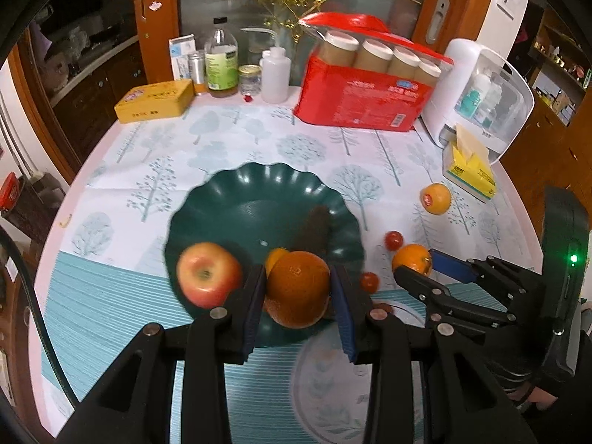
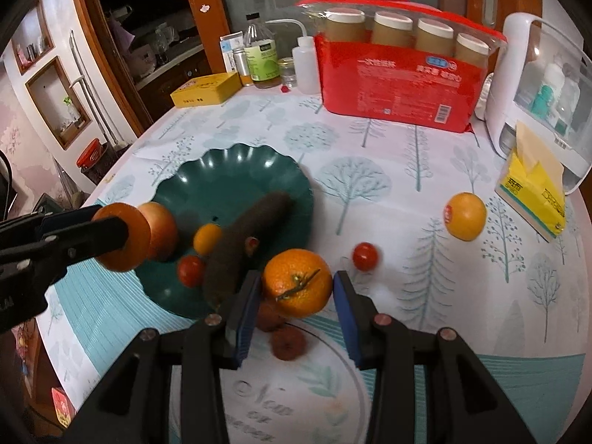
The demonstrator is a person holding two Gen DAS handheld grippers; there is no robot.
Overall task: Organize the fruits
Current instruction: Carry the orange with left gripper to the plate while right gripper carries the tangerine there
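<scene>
1. Left gripper [image 1: 298, 288] holds a dark orange [image 1: 298, 288] between its blue pads; jaws narrow, clamped on the fruit's two sides. In the left wrist view the fruit hangs over the near rim of the green plate [image 1: 259, 185], so the drop spot lies just ahead of and below the jaws

2. Right gripper [image 2: 297, 288] is clamped on a stemmed mandarin [image 2: 297, 283], stem facing the camera. The plate lies to its left and slightly ahead in the right wrist view; the mandarin is off the plate's right edge, above the tablecloth [image 2: 407, 185]

3. Left arm is the nearer to the plate; judged, it releases first and the right must travel leftward

4. Already on the plate: an apple [image 1: 208, 273], a small orange fruit [image 2: 207, 237], a long dark brown item [image 2: 244, 236] lying diagonally from near rim toward centre, and a cherry tomato [image 2: 190, 271]

5. Loose on the cloth: a stickered orange [image 2: 465, 216] well to the right, a cherry tomato [image 2: 365, 256] just beside the right jaws

6. Risk, judged: the long item crowds the plate's right side
</scene>
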